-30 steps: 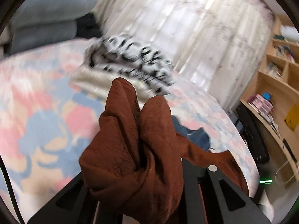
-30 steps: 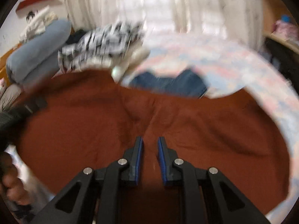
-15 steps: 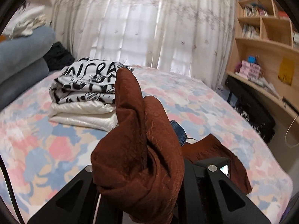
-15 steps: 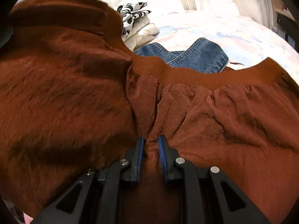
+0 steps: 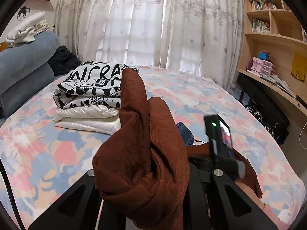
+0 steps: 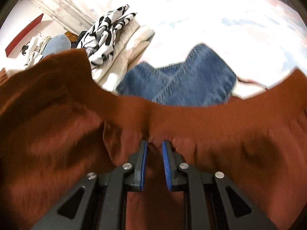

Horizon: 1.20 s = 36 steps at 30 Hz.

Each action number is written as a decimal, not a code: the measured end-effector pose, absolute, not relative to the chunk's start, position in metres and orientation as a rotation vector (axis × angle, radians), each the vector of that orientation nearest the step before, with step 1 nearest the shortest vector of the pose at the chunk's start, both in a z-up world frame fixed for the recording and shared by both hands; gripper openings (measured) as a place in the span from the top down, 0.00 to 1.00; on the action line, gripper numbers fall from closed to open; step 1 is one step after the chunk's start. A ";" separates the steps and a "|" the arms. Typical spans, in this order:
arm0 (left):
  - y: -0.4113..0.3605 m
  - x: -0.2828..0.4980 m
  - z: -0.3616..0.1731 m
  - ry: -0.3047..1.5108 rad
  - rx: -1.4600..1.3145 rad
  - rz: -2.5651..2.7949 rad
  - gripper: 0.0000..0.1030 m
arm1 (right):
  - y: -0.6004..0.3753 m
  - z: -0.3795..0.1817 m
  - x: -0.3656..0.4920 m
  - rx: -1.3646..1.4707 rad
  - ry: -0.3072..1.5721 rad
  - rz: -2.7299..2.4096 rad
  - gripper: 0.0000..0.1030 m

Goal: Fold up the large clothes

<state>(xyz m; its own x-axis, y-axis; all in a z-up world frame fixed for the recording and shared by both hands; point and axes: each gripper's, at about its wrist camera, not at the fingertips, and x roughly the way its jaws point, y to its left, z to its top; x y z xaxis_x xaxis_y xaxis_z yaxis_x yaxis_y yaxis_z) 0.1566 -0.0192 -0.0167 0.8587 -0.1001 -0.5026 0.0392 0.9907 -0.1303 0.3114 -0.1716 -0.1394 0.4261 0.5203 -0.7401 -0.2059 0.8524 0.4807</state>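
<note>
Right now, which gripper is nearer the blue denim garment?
Right. The right gripper, clamping the rust-brown garment, sits just before the denim garment; the left gripper is further back.

rust-brown garment (image 5: 142,164): matt, napped cloth | jeans (image 6: 184,80): blue denim | white quilted jacket (image 5: 86,118): glossy | shelves (image 5: 272,38): pale wood

Rust-brown garment (image 5: 142,164) bunched before bed (image 5: 38,153)
</note>
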 end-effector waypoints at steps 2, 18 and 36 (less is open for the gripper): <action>-0.021 0.157 -0.016 0.537 -0.107 -0.068 0.89 | -0.169 -0.141 0.316 0.358 1.044 0.461 0.85; -0.038 0.160 -0.013 0.577 -0.097 -0.056 0.88 | -0.161 -0.150 0.214 0.412 1.061 0.584 0.84; -0.267 0.167 -0.062 0.640 0.132 -0.334 0.88 | -0.427 -0.087 0.071 0.709 0.658 0.006 0.84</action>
<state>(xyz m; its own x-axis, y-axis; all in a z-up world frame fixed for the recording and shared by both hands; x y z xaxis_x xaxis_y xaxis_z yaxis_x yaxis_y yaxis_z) 0.1668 -0.2665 -0.0624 0.7508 -0.2646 -0.6052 0.3453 0.9383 0.0180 0.0714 -0.4271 -0.0873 0.8002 0.2205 -0.5578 0.2107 0.7674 0.6056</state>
